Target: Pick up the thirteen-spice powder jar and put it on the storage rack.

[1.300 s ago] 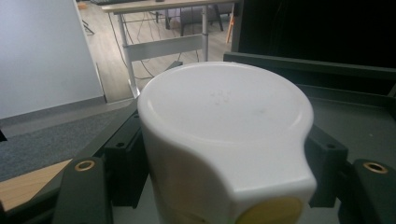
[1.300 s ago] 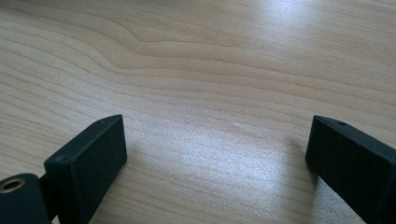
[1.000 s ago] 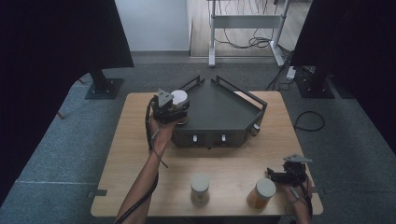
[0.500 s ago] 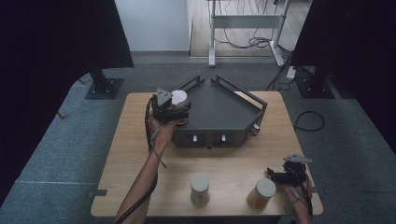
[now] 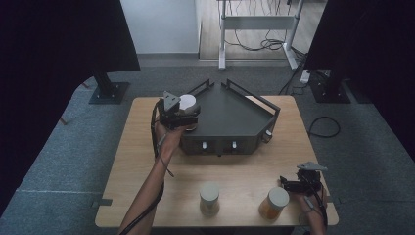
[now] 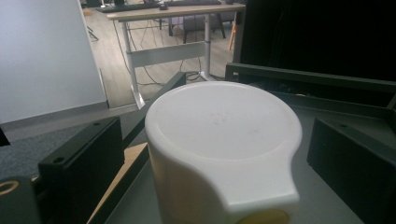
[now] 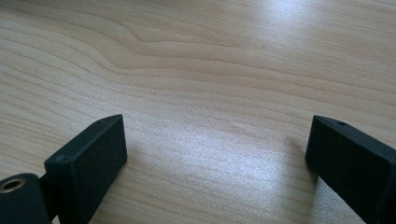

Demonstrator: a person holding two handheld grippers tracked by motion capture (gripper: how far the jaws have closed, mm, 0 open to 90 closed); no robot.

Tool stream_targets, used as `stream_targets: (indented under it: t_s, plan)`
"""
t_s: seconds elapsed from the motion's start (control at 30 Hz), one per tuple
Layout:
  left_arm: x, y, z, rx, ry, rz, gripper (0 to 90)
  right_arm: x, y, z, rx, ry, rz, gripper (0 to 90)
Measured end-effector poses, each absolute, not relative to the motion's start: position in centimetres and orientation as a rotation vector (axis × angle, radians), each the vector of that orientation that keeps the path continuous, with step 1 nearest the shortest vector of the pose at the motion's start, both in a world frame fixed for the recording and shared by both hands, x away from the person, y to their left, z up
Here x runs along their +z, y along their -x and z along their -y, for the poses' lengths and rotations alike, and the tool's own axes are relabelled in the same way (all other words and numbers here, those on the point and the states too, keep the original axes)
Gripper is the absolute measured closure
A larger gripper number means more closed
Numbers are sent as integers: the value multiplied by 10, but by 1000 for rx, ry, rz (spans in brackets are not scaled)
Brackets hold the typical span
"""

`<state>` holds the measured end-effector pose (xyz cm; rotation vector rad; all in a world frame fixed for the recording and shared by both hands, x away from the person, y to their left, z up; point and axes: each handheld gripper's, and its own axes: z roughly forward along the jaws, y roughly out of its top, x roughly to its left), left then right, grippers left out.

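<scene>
left gripper (image 5: 183,117) had just been opening, its jaws standing clear on either side of the white-lidded jar (image 6: 223,140), set down at the dark tray's (image 5: 230,115) left corner. right gripper (image 5: 293,185) rested released on the tabletop (image 5: 147,161) beside an amber jar (image 5: 273,203).

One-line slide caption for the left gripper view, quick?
Left claw just opened around a white-lidded jar standing on the dark tray.
</scene>
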<state>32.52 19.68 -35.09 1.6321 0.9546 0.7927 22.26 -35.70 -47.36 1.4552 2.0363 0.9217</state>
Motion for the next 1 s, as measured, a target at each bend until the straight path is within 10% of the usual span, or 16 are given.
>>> stream_targets:
  t_s: [1.0]
  plan:
    - [-340, -306, -217, 784, -1615, -922, 37, -474, -223, 357, 922, -1454, -2037, 48]
